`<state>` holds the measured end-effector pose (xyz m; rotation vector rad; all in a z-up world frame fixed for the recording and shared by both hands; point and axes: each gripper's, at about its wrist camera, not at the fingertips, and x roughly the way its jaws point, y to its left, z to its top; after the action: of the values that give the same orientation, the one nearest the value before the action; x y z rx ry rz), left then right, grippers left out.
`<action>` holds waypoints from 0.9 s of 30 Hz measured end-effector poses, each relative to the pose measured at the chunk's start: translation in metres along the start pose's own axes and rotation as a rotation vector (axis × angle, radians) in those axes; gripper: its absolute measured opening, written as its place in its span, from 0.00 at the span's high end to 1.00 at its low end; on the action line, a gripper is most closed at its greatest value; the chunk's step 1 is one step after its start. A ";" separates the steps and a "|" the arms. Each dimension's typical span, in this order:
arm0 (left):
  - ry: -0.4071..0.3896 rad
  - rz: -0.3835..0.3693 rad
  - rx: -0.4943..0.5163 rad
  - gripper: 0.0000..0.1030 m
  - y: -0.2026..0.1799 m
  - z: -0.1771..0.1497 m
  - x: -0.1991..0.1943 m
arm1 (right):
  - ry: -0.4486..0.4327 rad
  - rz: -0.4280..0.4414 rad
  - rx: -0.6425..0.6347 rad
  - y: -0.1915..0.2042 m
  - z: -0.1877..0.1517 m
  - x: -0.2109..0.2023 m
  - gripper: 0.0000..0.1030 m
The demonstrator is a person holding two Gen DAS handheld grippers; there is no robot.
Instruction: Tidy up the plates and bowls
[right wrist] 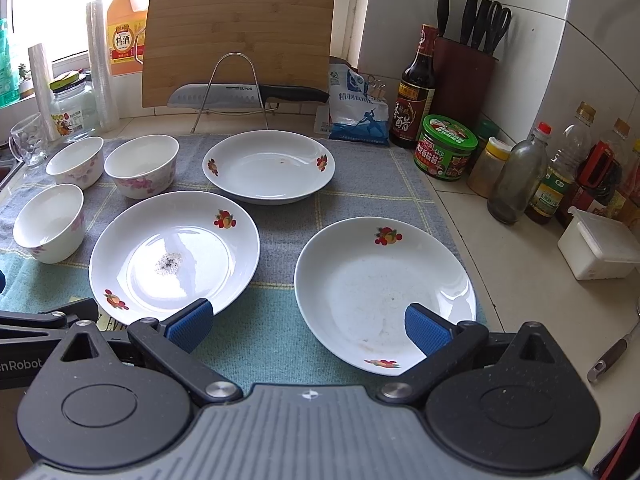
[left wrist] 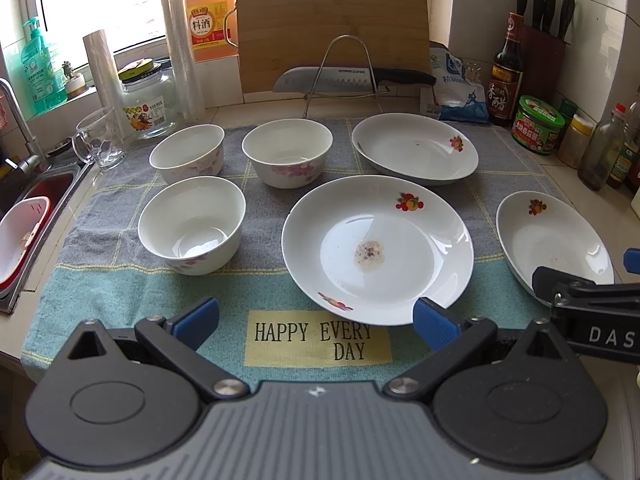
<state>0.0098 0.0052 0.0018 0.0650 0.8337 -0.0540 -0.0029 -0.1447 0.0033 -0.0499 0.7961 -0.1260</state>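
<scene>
Three round white ceramic plates and three deep white ceramic bowls are laid out on a woven grey and teal cloth mat (left wrist: 120,292) spread over a pale tiled desk (right wrist: 500,280). The mat is taken as the landmark. At its centre lies a glossy shallow plate with fruit motifs and a small speckled residue (left wrist: 376,248). Toward the mat's back edge a second fruit-patterned plate (left wrist: 414,152) is set, and at the mat's right edge a third plate with faint dried smears (right wrist: 384,288) rests.

On the mat's left half the bowls are grouped, apart from one another: a near bowl with pink floral print (left wrist: 192,224), a back-left floral bowl (left wrist: 187,158) and a back-centre floral bowl (left wrist: 287,156).

Behind the mat a bamboo cutting board (left wrist: 332,28) is propped upright, with a steel knife (left wrist: 352,78) resting on a wire rack.

The left gripper (left wrist: 316,318) is held over the mat's front edge, its blue ribbed jaws spread wide and empty. The right gripper (right wrist: 306,322) is likewise held with jaws wide apart, gripping nothing, above the third plate's near rim.
</scene>
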 end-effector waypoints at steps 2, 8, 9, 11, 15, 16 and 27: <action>0.000 -0.007 0.004 0.01 0.001 0.001 0.001 | 0.000 -0.007 0.004 0.002 0.000 0.000 0.00; -0.006 -0.031 0.015 0.01 0.005 0.003 0.004 | 0.000 -0.021 0.019 0.004 0.000 -0.001 0.00; -0.008 -0.034 0.019 0.01 0.006 0.003 0.004 | 0.000 -0.024 0.021 0.004 0.000 -0.001 0.00; -0.010 -0.043 0.027 0.01 0.007 0.004 0.005 | -0.003 -0.030 0.026 0.006 0.000 -0.002 0.00; -0.017 -0.091 0.043 0.01 0.013 0.008 0.007 | -0.009 -0.043 0.043 0.008 0.000 -0.003 0.00; -0.016 -0.101 0.051 0.01 0.014 0.009 0.007 | -0.010 -0.050 0.046 0.009 0.000 -0.004 0.00; -0.048 -0.231 0.125 0.01 0.034 0.024 0.018 | -0.066 -0.103 0.070 0.022 0.001 -0.010 0.00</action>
<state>0.0420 0.0370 0.0059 0.0849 0.7860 -0.3241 -0.0067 -0.1211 0.0093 -0.0286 0.7230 -0.2486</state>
